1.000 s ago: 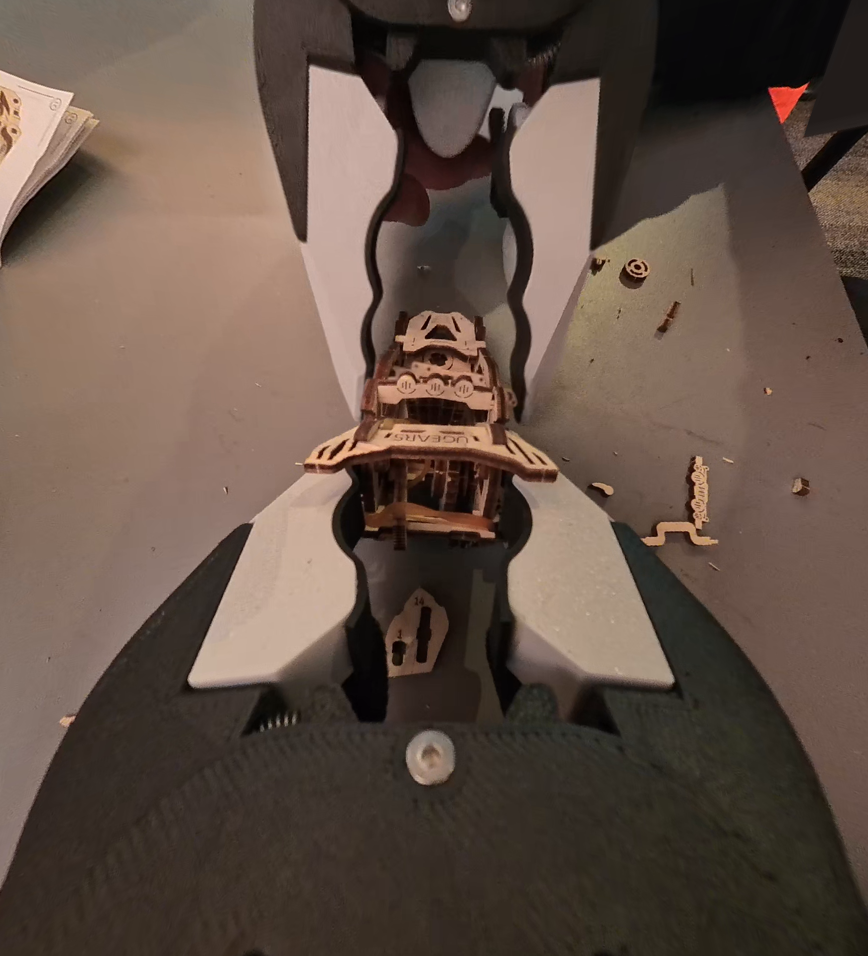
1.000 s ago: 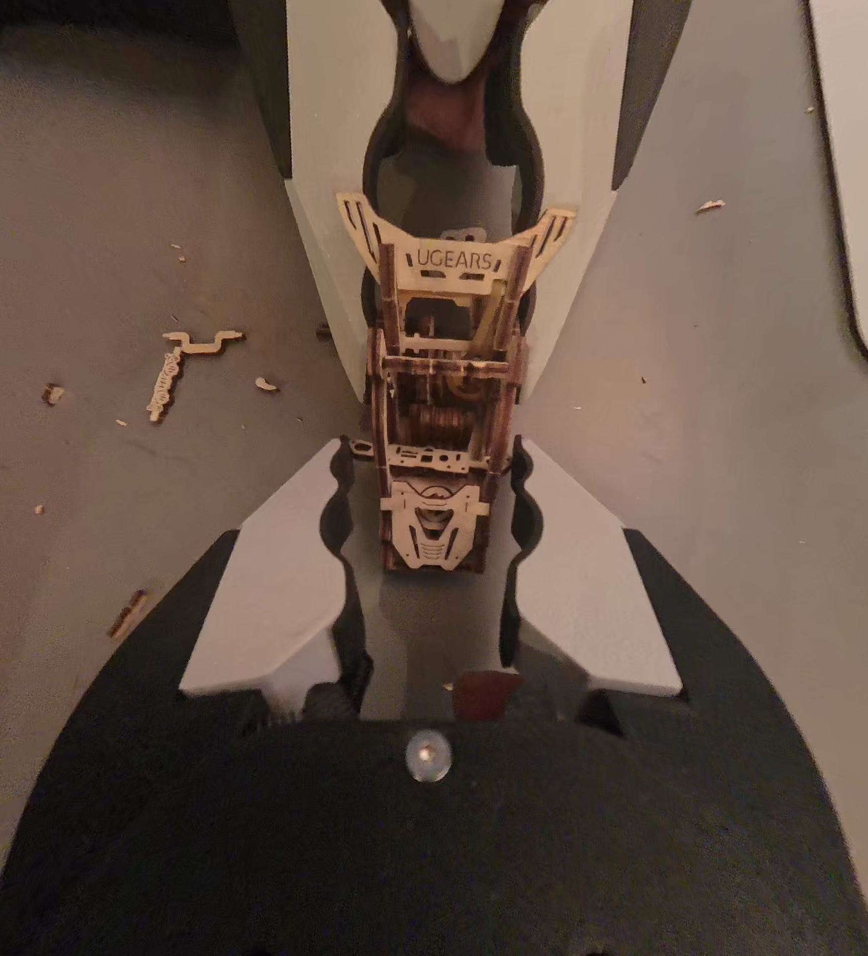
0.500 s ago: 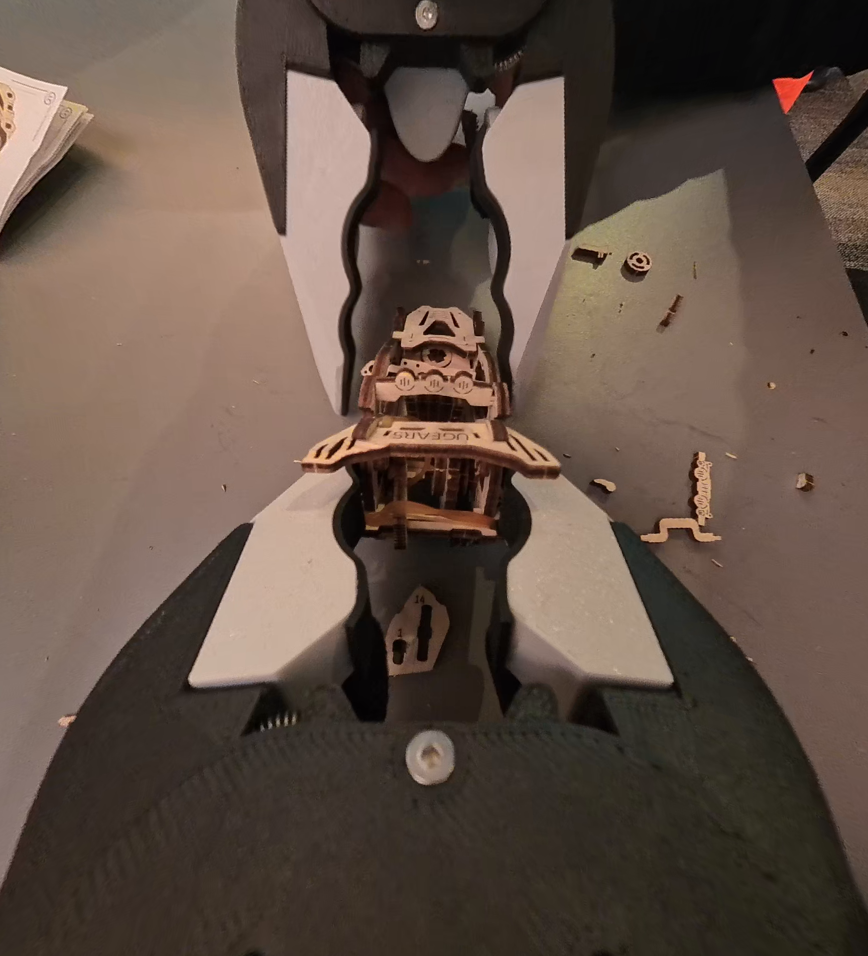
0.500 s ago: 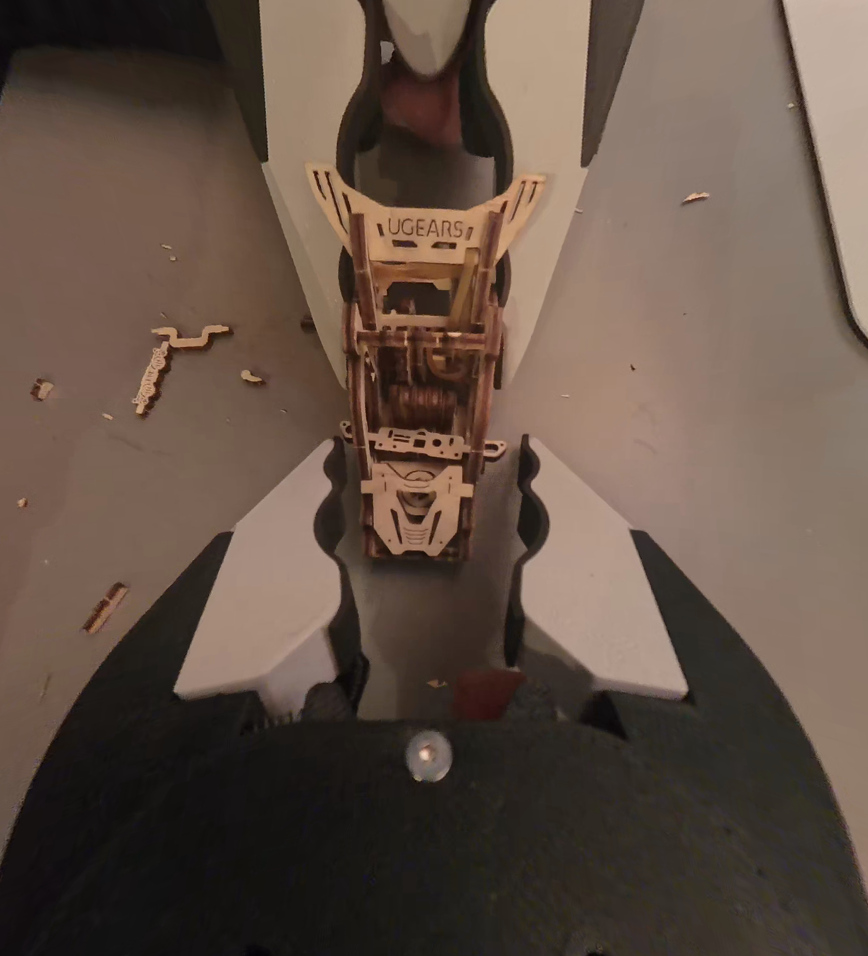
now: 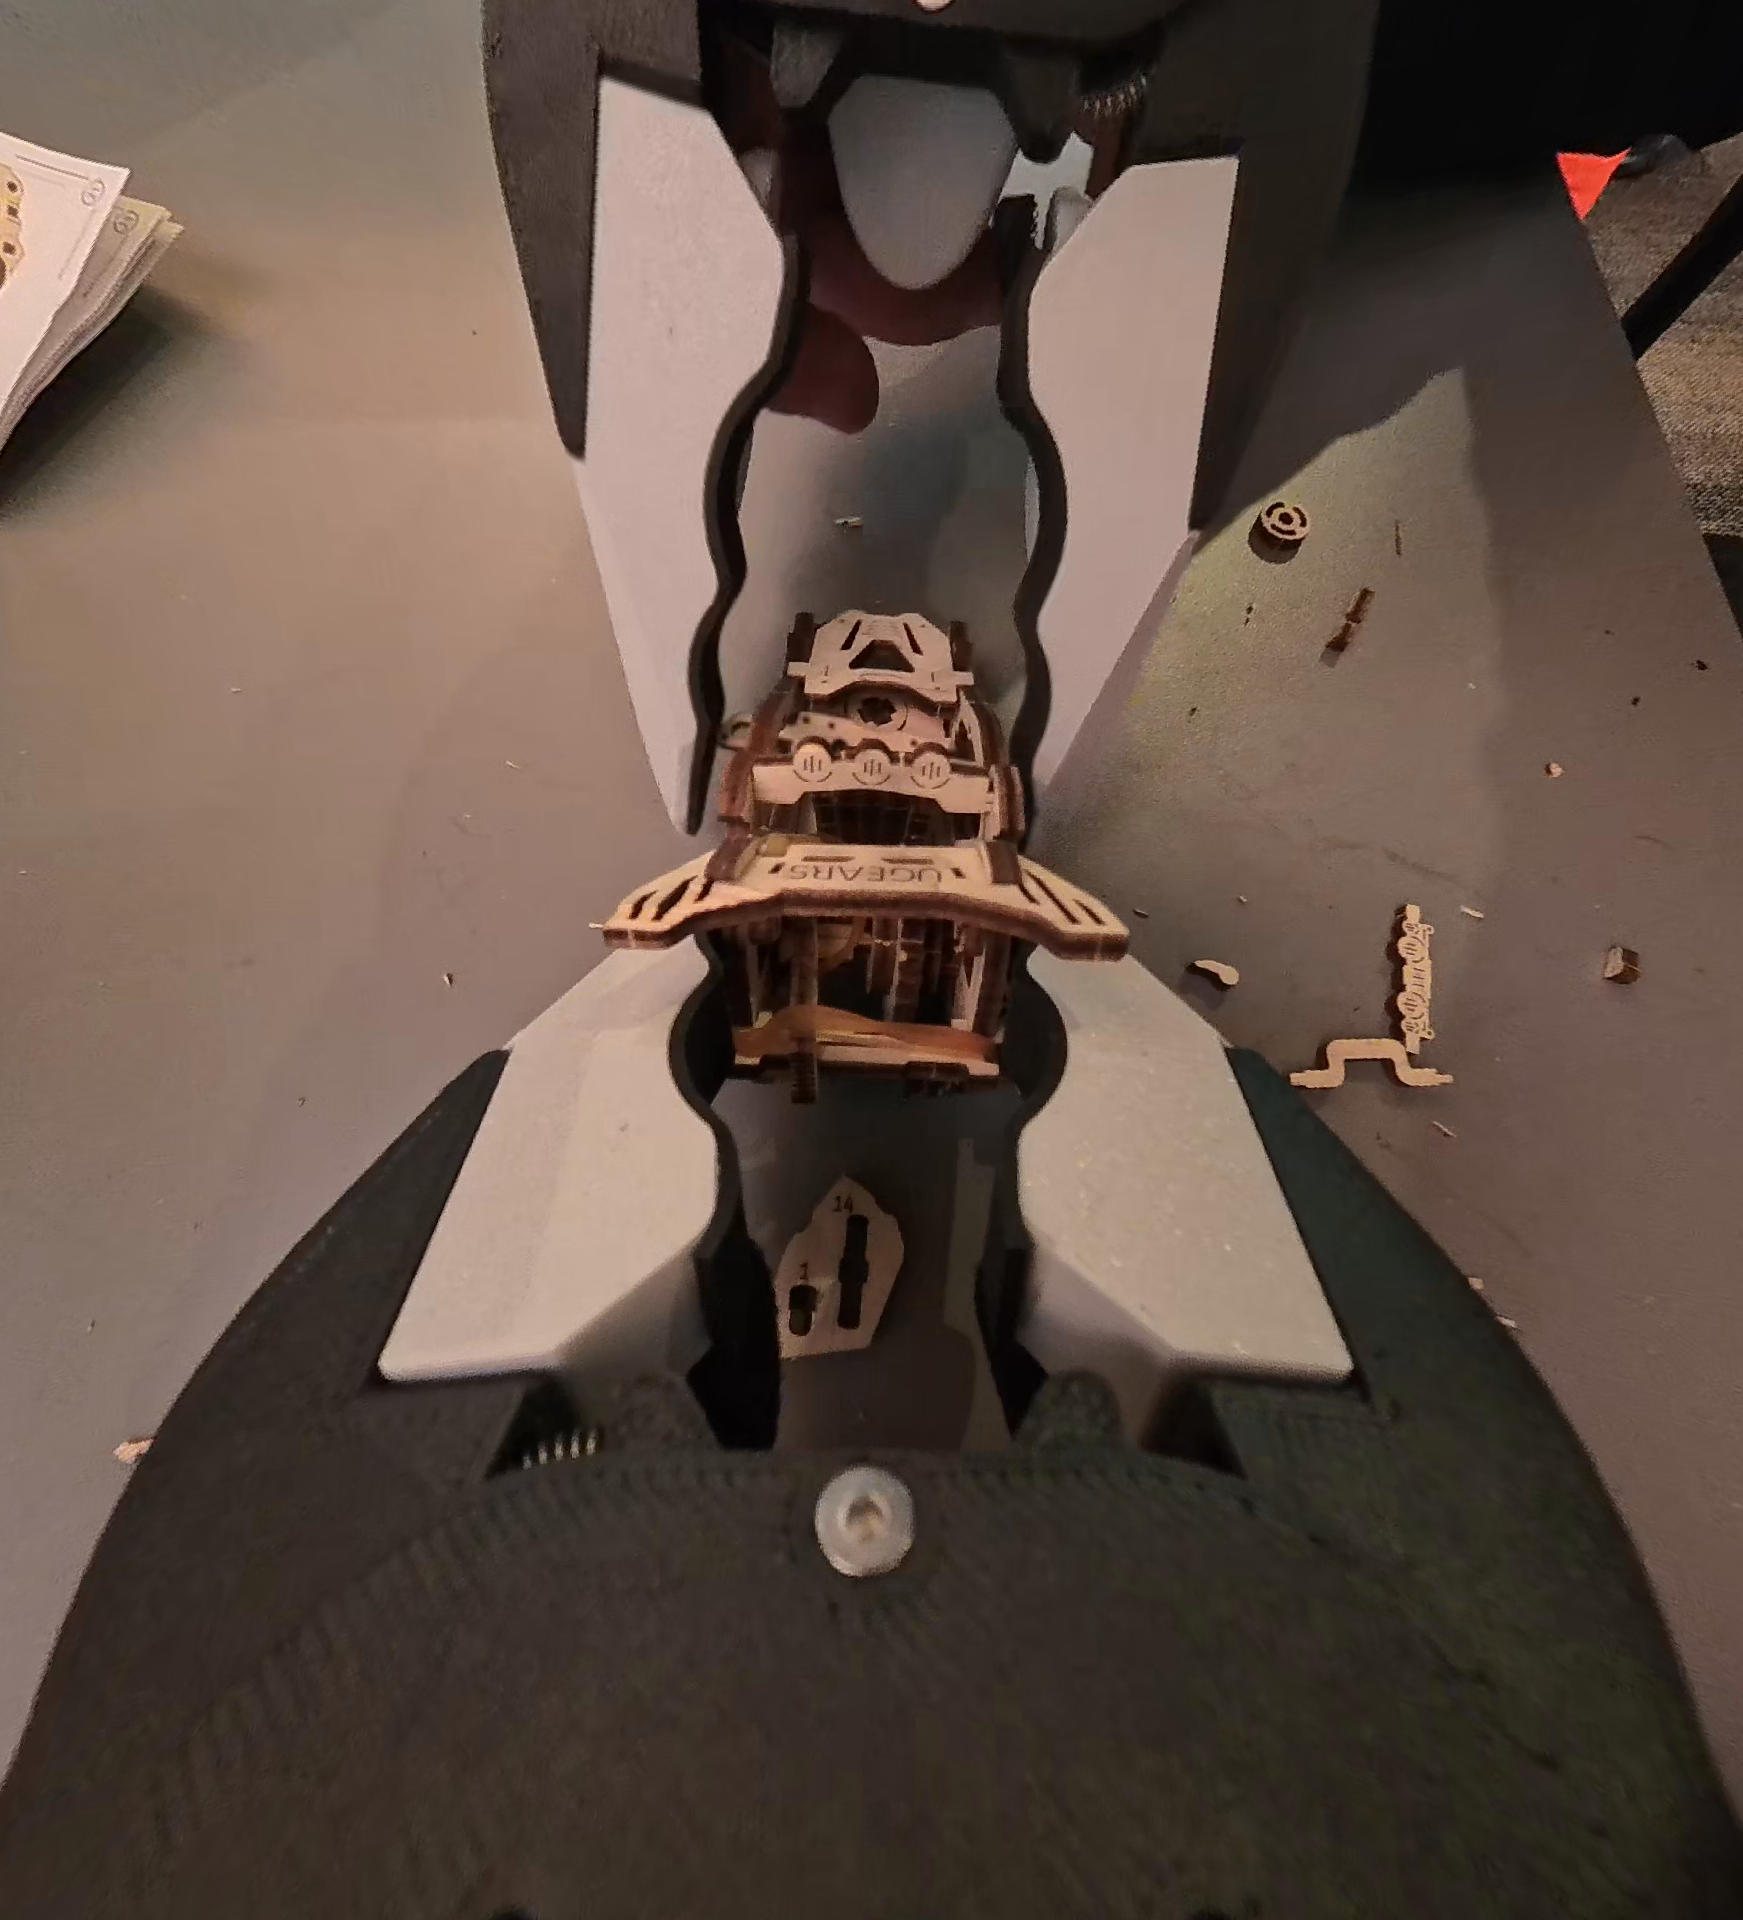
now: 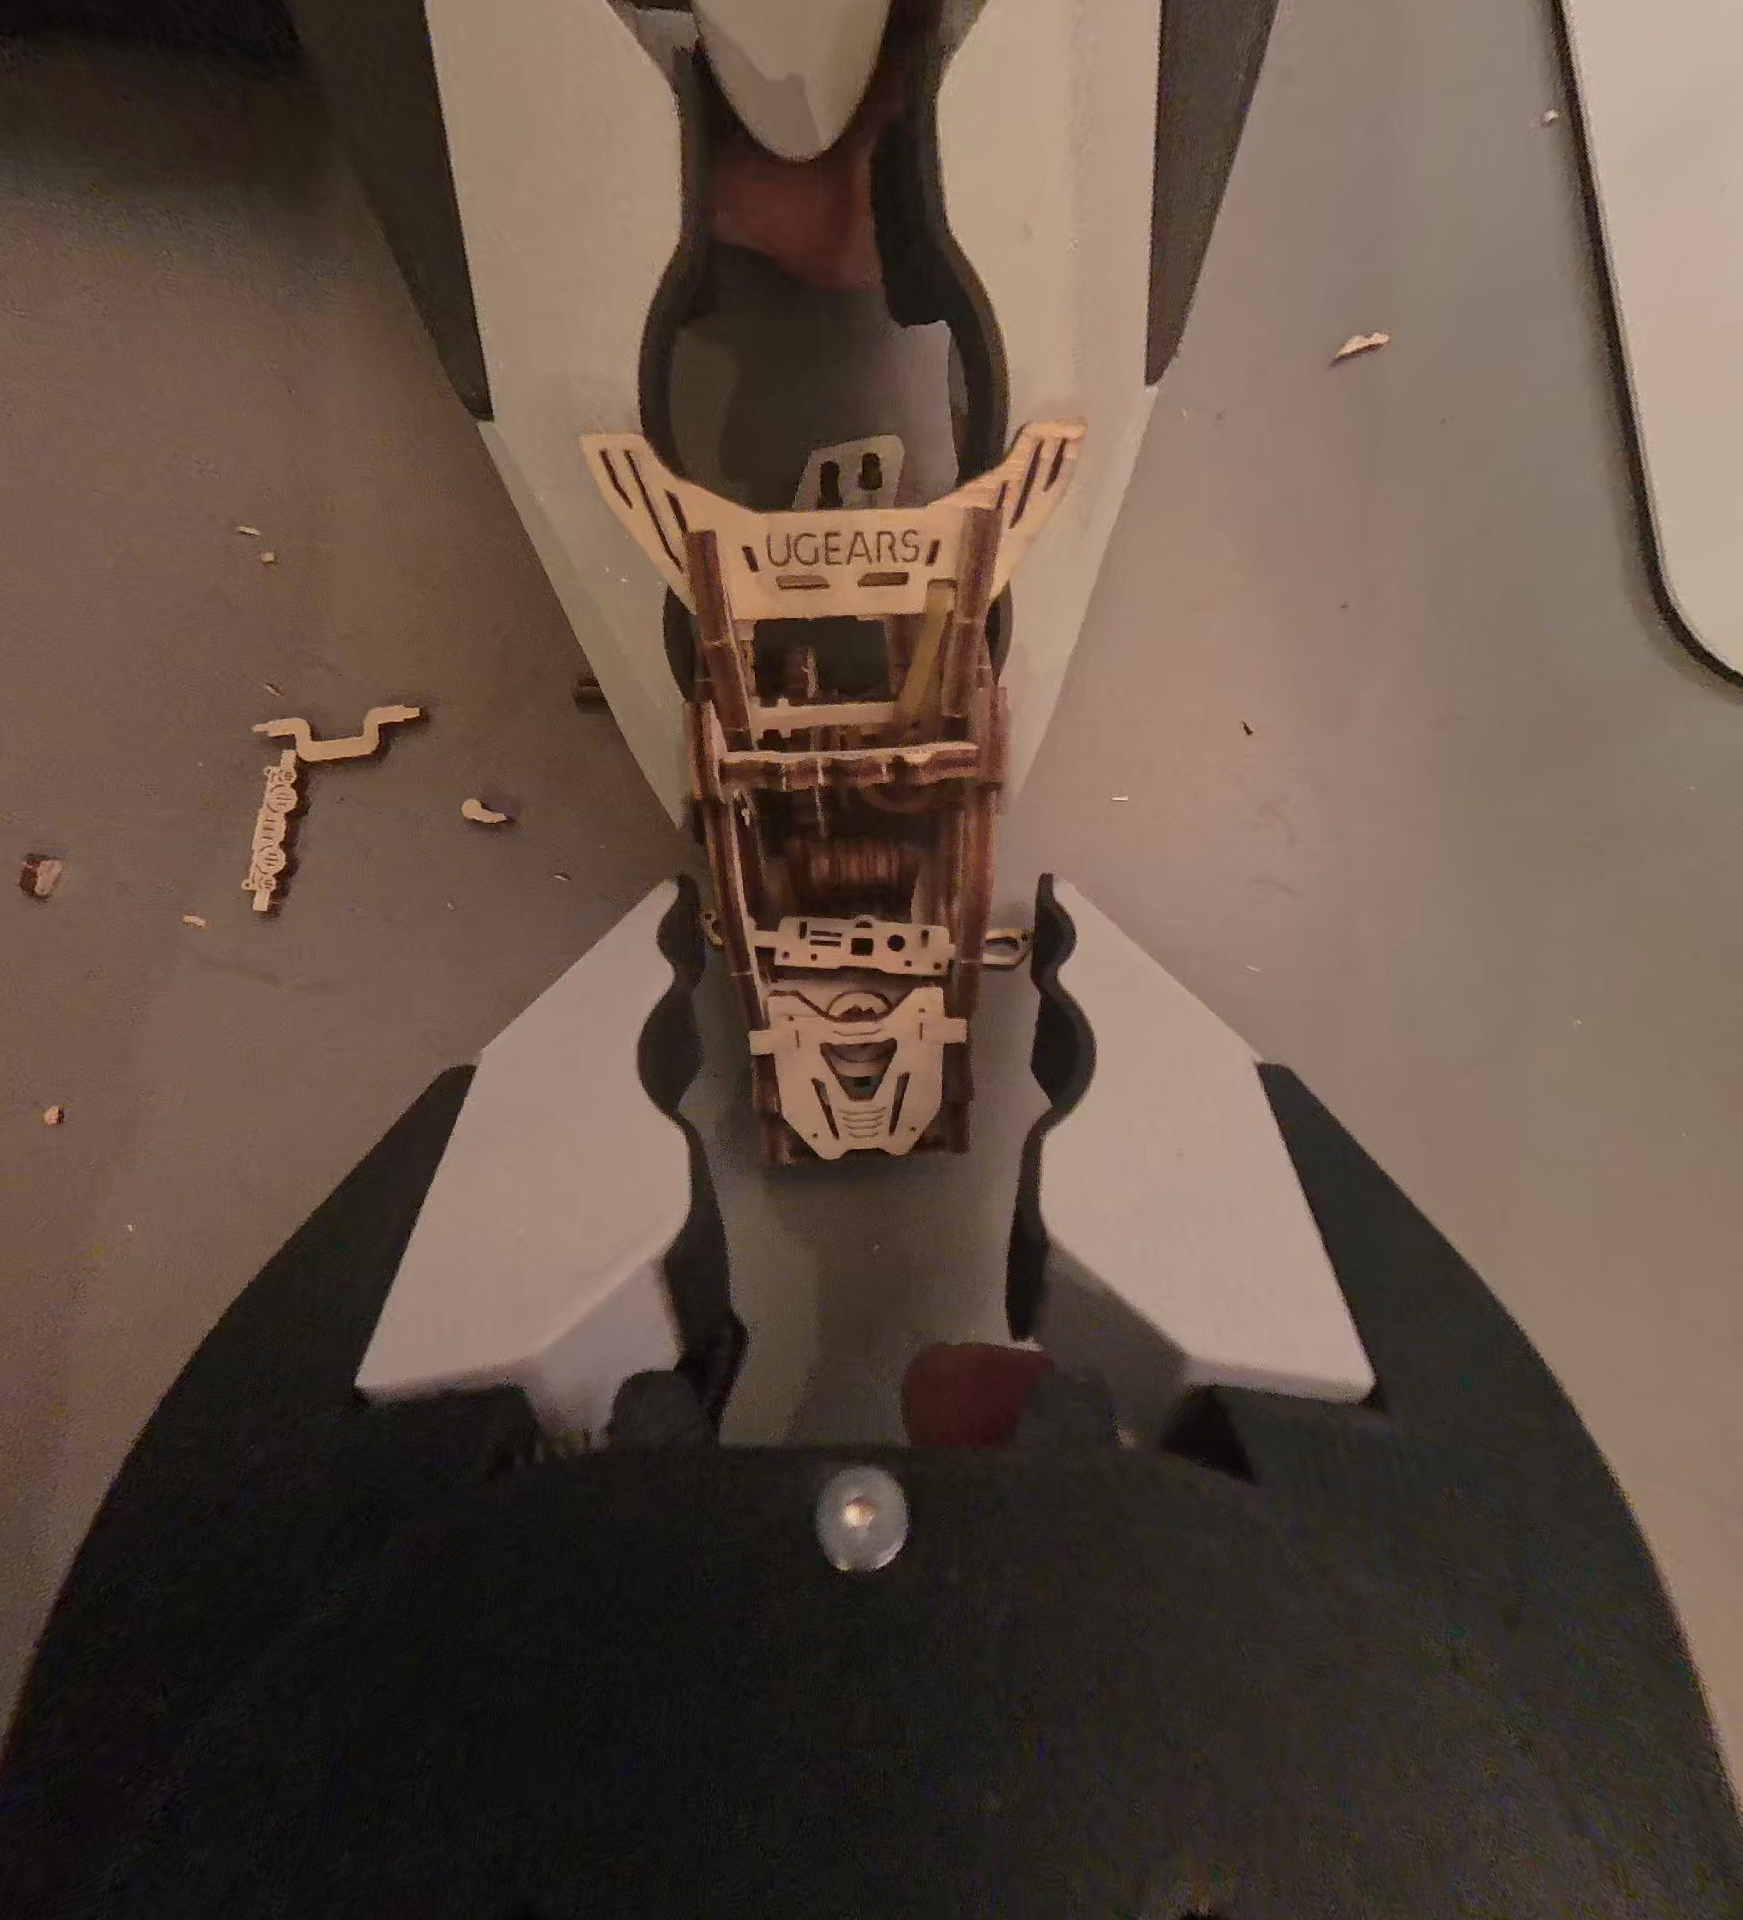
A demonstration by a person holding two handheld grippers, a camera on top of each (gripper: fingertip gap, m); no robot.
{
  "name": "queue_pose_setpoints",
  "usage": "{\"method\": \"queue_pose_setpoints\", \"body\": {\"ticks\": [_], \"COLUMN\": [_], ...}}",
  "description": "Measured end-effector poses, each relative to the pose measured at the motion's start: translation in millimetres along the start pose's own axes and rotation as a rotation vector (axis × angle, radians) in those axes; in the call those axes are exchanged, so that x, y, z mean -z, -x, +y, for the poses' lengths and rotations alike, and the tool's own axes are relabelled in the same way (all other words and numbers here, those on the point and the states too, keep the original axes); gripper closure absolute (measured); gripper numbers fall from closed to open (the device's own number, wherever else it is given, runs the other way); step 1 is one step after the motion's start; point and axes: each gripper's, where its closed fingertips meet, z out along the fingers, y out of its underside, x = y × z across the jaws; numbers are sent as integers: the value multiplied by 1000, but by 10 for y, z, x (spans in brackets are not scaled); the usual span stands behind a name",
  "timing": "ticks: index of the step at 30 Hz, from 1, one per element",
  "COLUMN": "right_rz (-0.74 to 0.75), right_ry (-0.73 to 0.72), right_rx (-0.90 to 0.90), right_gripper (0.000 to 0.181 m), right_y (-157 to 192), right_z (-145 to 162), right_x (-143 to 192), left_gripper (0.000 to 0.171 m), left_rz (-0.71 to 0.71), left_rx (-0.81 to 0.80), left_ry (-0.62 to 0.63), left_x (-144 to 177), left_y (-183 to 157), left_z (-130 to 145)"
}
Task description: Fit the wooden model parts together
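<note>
Holding the wooden model (image 5: 862, 894) by its winged end, your left gripper (image 5: 862, 1039) has its fingers (image 5: 586, 1164) closed against the frame's sides just under the spoiler-like plate, so the model hangs between the two grippers above the grey bench (image 5: 275, 727). Your right gripper (image 6: 862, 997) faces it from the model's other end; its fingers (image 6: 555, 1195) stand apart with a visible gap on both sides of the nose, gripping nothing. The model looks largely built: side frames, a stack of gears inside, the nose plate and the winged plate are all seated. What remains seems to lie loose on the bench beside the model: a stepped bracket (image 5: 1371, 1065), a long scalloped strip (image 5: 1415, 971), a small ring piece (image 5: 1285, 525), and a flat numbered offcut (image 5: 836, 1283) beneath your left fingers. Whether those belong on the model or are scrap, I cannot tell from here. The winged plate carries a cut-out brand word, which I leave unread; an instruction booklet (image 5: 5, 312) lies well beyond the model's side.
</note>
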Motion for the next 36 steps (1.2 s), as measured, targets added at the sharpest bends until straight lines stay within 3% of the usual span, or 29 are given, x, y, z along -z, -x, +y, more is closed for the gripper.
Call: {"method": "queue_pose_setpoints", "body": {"ticks": [36], "right_rz": [-140], "right_ry": [-213], "right_rx": [-6], "right_gripper": [120], "right_y": [69], "right_z": [-48], "right_x": [52], "left_gripper": [125], "left_rz": [11], "left_rx": [-14], "left_ry": [-6], "left_x": [-4], "left_y": [-15], "left_z": [2]}}
